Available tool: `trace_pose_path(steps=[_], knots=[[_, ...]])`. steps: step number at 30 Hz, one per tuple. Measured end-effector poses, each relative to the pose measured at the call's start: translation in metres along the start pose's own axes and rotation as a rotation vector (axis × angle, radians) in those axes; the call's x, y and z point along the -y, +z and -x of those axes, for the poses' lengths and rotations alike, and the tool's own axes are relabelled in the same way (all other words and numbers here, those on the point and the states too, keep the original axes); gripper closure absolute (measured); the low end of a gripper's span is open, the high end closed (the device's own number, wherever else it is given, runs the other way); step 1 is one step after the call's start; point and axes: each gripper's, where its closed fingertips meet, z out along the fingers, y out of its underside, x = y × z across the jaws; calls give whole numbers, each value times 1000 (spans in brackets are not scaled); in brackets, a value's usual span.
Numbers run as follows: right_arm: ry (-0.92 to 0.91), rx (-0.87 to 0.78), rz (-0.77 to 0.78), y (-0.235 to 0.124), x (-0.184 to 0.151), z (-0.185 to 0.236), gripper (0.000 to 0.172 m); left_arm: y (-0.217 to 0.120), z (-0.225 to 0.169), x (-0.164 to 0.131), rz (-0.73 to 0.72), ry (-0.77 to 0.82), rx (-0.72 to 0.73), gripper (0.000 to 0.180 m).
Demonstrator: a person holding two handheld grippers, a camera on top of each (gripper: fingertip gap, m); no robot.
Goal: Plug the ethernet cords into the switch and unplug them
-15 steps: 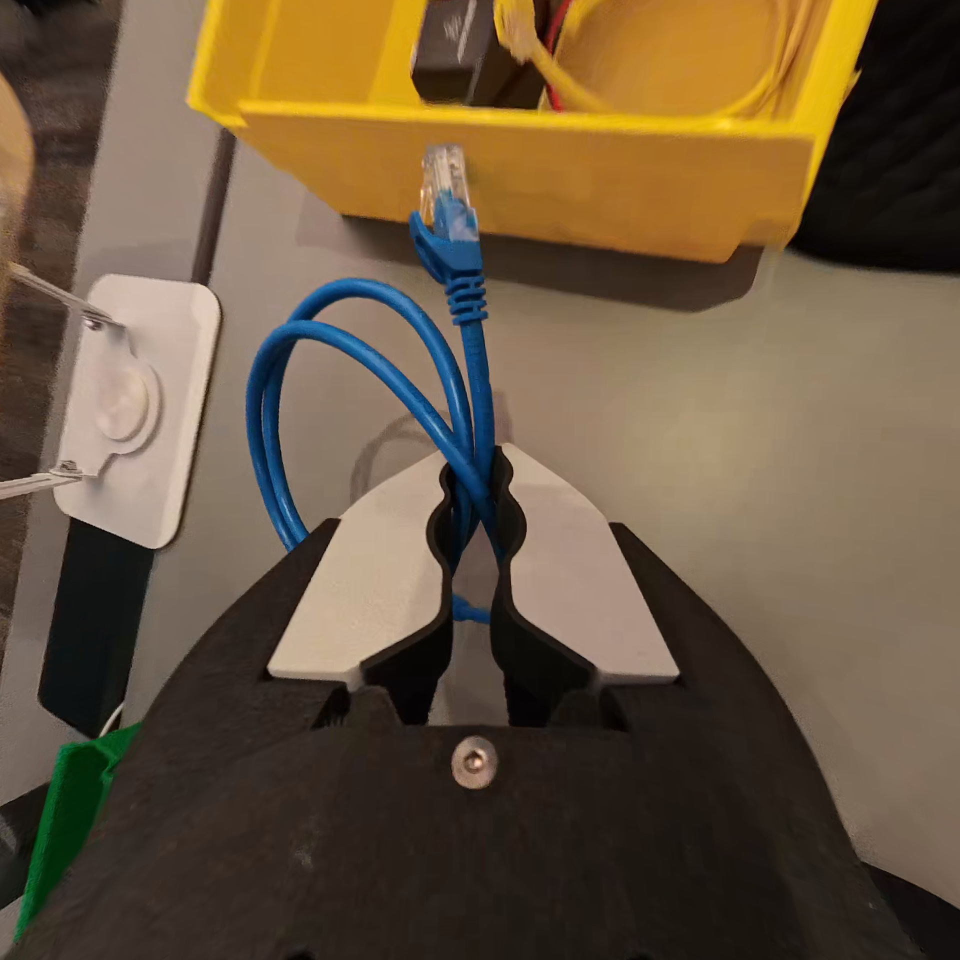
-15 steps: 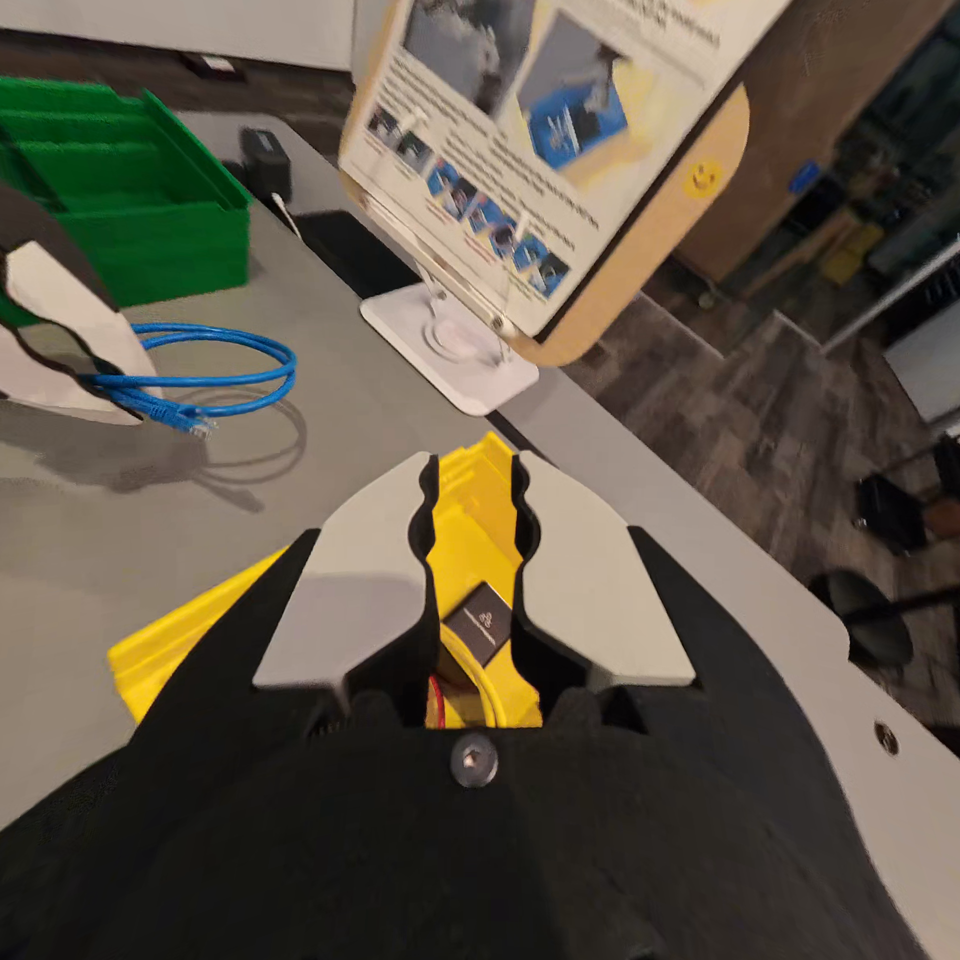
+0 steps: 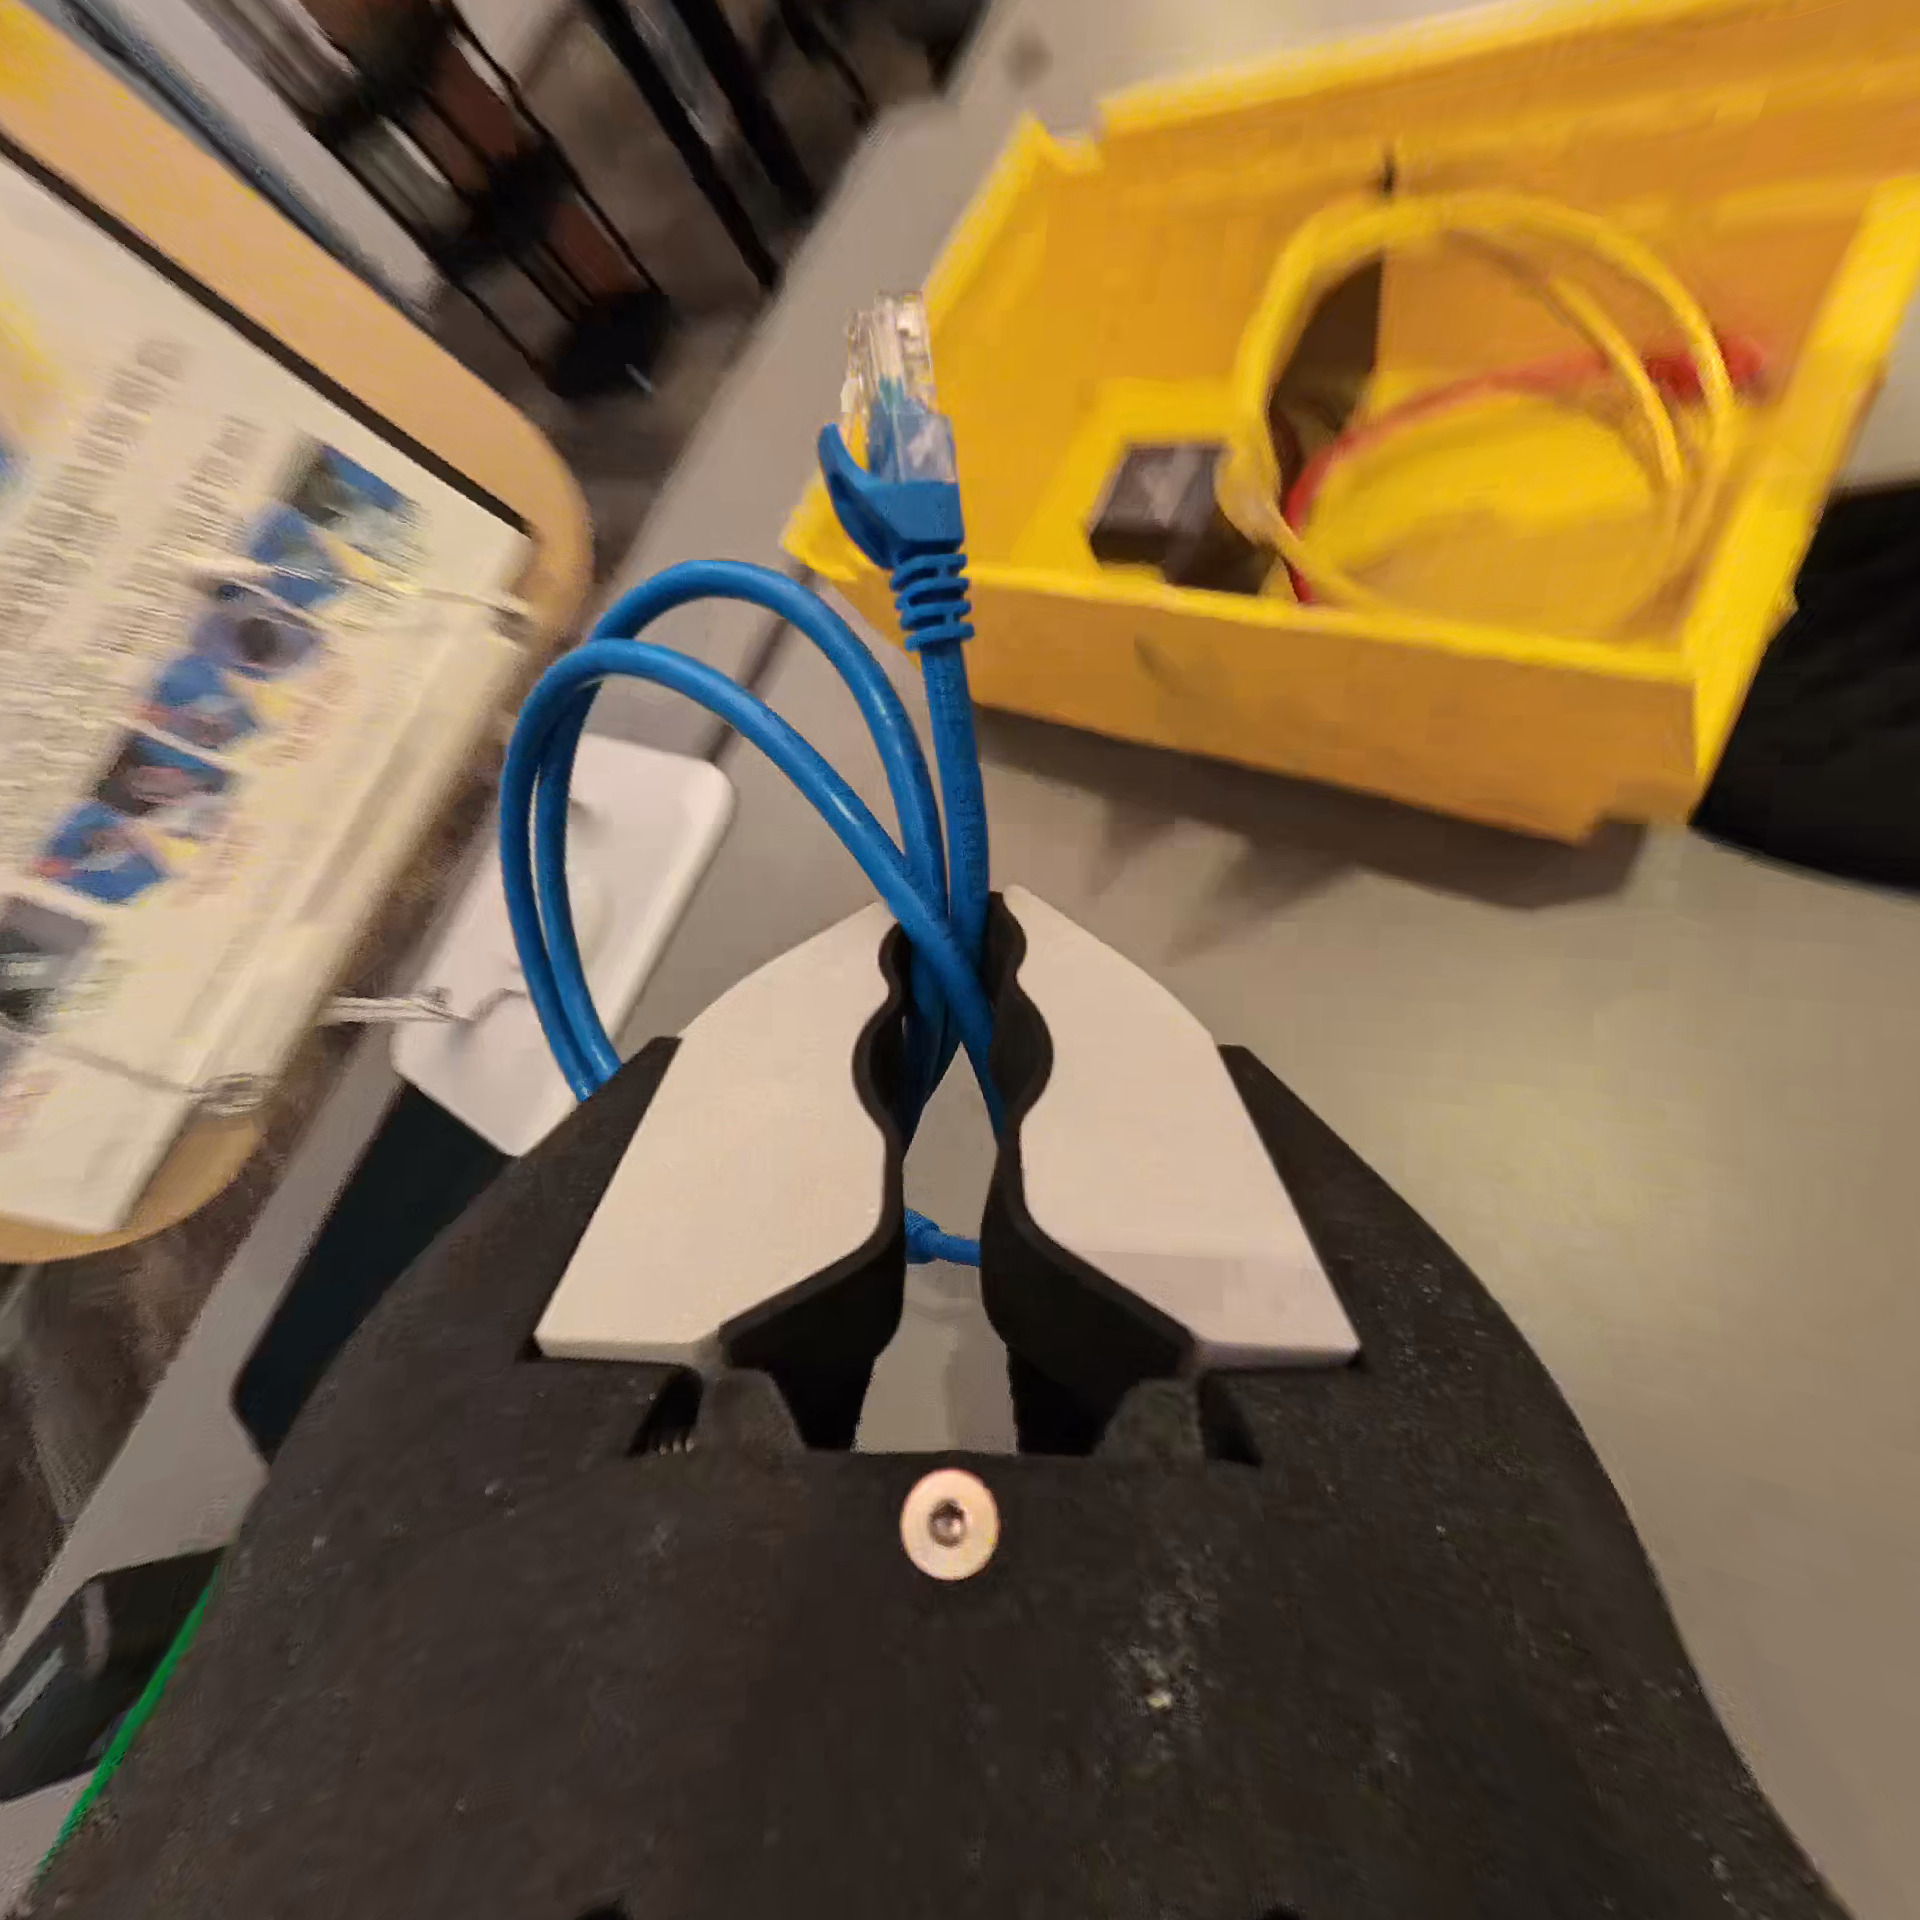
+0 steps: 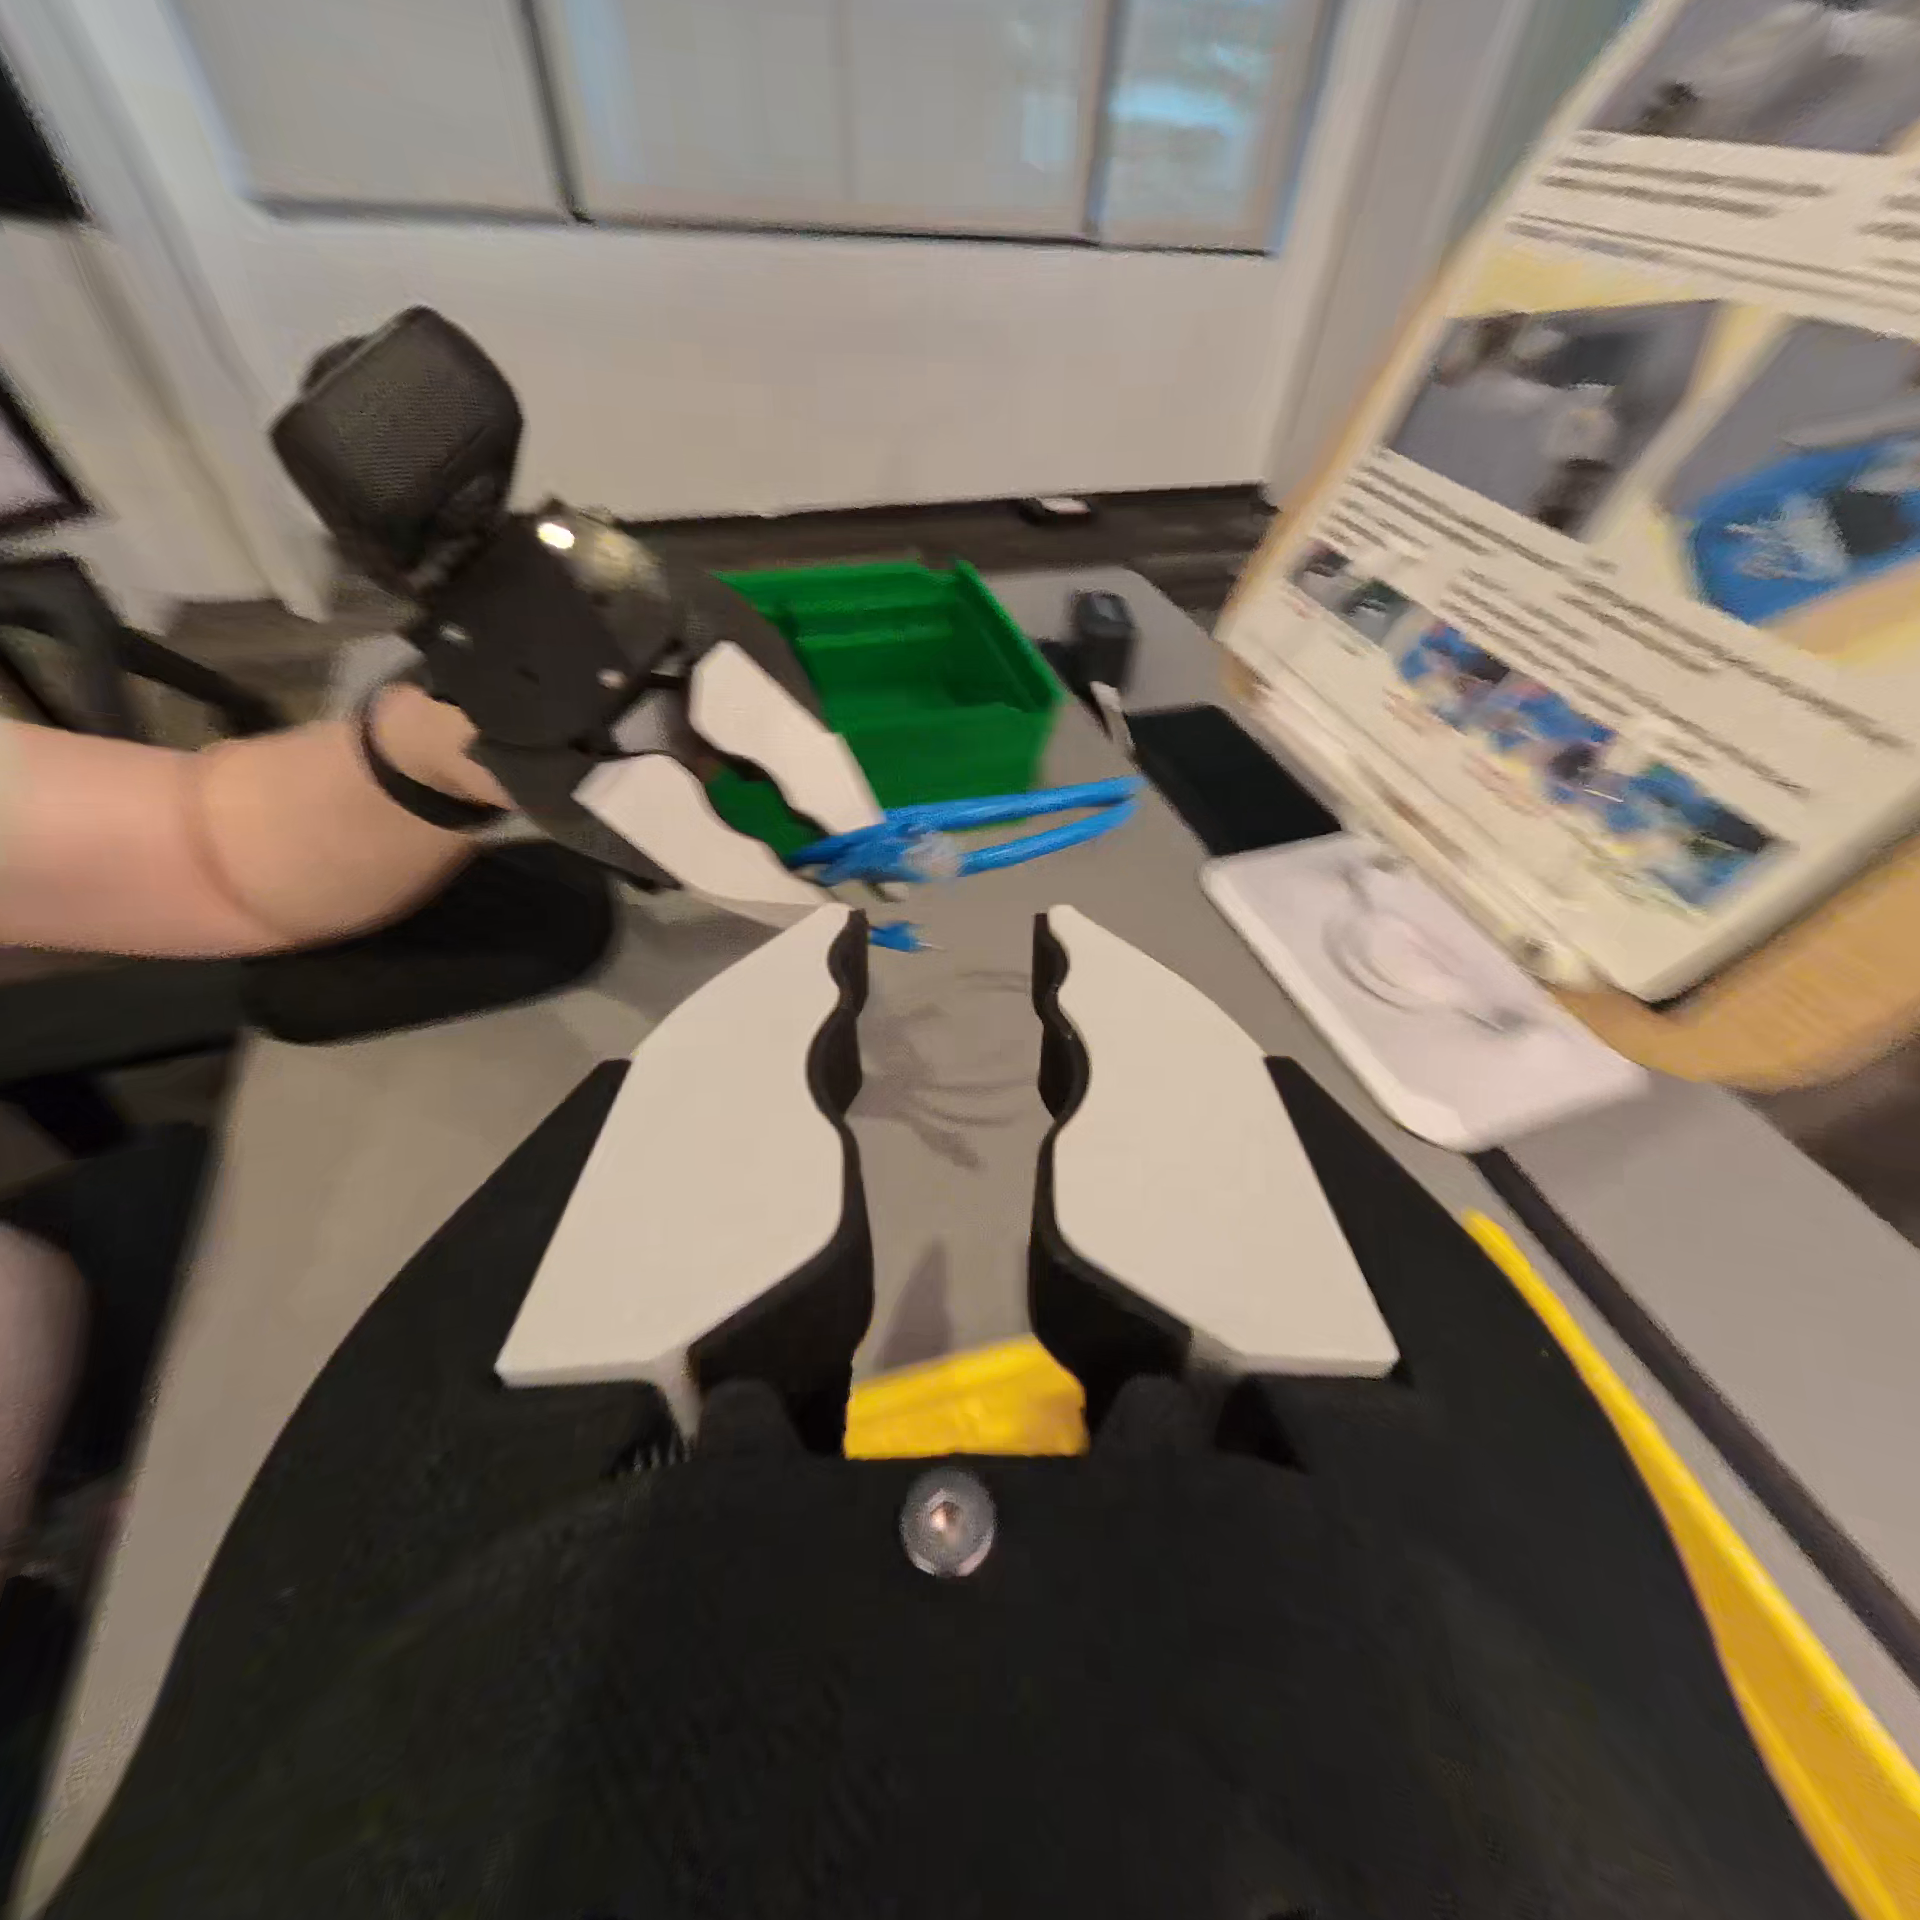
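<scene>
Left gripper (image 3: 951, 914) jaws clamped on coiled blue ethernet cord (image 3: 727, 727) | right gripper (image 4: 945, 925) jaws apart, bare | risk: I snag loose loops, dragging plug (image 3: 894, 395) off-line.

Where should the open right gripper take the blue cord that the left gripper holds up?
Probably the ribbed blue boot just behind the clear plug, coming from the side. That end of the blue cord stands free above the left gripper; the loops crowd lower down.
</scene>
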Motion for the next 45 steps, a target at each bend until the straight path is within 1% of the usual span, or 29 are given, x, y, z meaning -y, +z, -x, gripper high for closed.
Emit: trace_pose_path(steps=[2,4,5,8,11,12,13,14,16,19,22,23,24,27,30,31,32,34,36,39,41,42,43,45], knots=[[73,107,-59,25,13,17,127,-17,18,17,-100,-21,116,170],[151,147,-123,50,26,24,111,-33,32,27,-159,-14,217,170],[181,187,-162,60,32,30,109,-38,34,31,-178,-5,240,170],[285,270,-279,79,47,40,112,-48,30,41,-234,-6,229,170],[338,328,-261,90,42,47,115,-55,24,50,-297,-34,177,170],[339,353,-245,91,40,50,119,-58,21,54,-323,-42,155,170],[331,381,-258,90,42,54,128,-60,20,56,-340,-52,135,169],[314,420,-280,88,46,60,147,-60,19,56,-338,-63,119,170],[281,418,-314,87,51,62,156,-61,16,58,-354,-75,85,169],[277,405,-314,89,51,62,158,-60,17,57,-357,-73,75,167],[277,405,-326,82,53,58,158,-61,20,52,-310,-42,108,147],[283,403,-344,76,56,55,158,-63,21,51,-298,-29,117,142],[290,405,-366,69,60,52,159,-67,21,52,-292,-20,121,140],[279,380,-358,32,72,49,159,-88,21,65,-384,-39,119,142],[125,214,-258,-23,73,55,159,-106,13,75,-433,-66,50,141],[101,155,-237,-42,73,57,159,-110,9,77,-446,-67,27,140],[97,59,-215,-60,70,53,159,-115,6,79,-460,-69,10,140],[102,-152,-83,-90,45,40,159,-122,0,83,-479,-70,-21,140],[140,-291,73,-110,12,27,159,-125,-4,85,-480,-66,-41,140],[226,-334,316,-114,-42,15,159,-127,-6,85,-473,-56,-44,141],[148,-352,568,-108,-88,4,159,-129,-6,85,-475,-54,-41,141],[153,-300,694,-100,-113,6,159,-129,-6,85,-476,-57,-42,141],[225,-238,793,-91,-133,10,159,-130,-4,85,-477,-63,-41,141],[327,-142,936,-70,-164,12,159,-132,-1,84,-483,-76,-37,141]])
